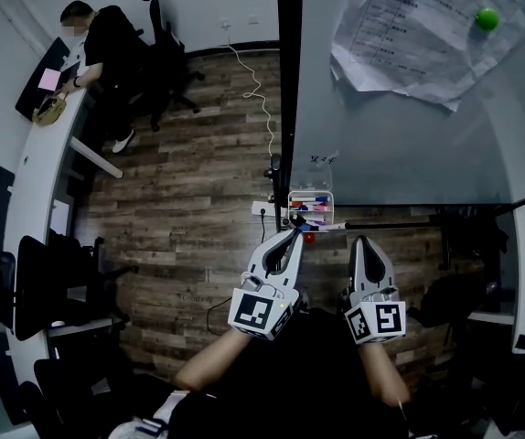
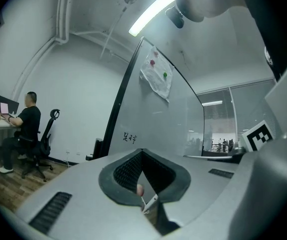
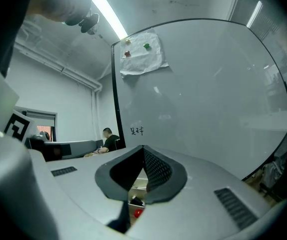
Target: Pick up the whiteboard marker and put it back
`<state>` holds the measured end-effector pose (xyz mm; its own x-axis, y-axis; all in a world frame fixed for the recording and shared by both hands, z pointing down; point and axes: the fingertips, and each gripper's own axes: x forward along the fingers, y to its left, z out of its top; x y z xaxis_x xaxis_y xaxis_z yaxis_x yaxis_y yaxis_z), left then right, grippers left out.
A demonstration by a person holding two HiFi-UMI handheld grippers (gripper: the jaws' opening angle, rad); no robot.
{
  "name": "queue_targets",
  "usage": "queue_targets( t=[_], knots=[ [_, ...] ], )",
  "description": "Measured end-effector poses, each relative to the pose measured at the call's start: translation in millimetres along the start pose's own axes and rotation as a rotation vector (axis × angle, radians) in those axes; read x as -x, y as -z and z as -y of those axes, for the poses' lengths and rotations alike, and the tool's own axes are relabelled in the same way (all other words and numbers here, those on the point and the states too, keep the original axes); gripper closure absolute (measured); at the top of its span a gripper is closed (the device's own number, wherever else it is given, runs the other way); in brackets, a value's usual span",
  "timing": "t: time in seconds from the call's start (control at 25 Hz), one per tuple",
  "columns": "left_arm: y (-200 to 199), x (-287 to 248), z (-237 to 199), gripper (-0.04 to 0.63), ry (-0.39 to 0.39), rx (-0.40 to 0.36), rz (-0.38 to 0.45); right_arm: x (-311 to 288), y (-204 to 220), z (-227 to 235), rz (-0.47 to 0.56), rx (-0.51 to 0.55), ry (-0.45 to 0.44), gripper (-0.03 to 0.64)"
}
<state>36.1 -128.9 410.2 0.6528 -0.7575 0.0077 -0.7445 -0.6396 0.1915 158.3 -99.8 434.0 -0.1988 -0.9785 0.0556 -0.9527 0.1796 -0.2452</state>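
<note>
A clear tray (image 1: 310,196) with several markers hangs at the foot of the whiteboard (image 1: 400,144). A white marker with a blue cap (image 1: 328,228) lies level just below the tray, right by the tip of my left gripper (image 1: 294,236). In the left gripper view the jaws of the left gripper (image 2: 142,154) meet, and the marker (image 2: 151,202) shows small through the gap beneath them, not between the pads. My right gripper (image 1: 363,242) is to the right of the tray, its jaws together and empty (image 3: 143,149). A red magnet (image 3: 138,212) shows under them.
A sheet of paper (image 1: 427,35) is pinned high on the board by a red and a green magnet. The board's black post (image 1: 288,80) runs up the middle. A person (image 1: 98,44) sits at a curved desk far left, with office chairs around. A white cable (image 1: 258,90) trails over the wood floor.
</note>
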Motion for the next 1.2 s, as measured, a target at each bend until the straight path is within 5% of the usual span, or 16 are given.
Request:
queue_targets(
  t=[1.2],
  knots=[
    [8, -1, -9, 0.588, -0.020, 0.010, -0.042, -8, 5, -15, -0.037, 0.030, -0.024, 0.604]
  ],
)
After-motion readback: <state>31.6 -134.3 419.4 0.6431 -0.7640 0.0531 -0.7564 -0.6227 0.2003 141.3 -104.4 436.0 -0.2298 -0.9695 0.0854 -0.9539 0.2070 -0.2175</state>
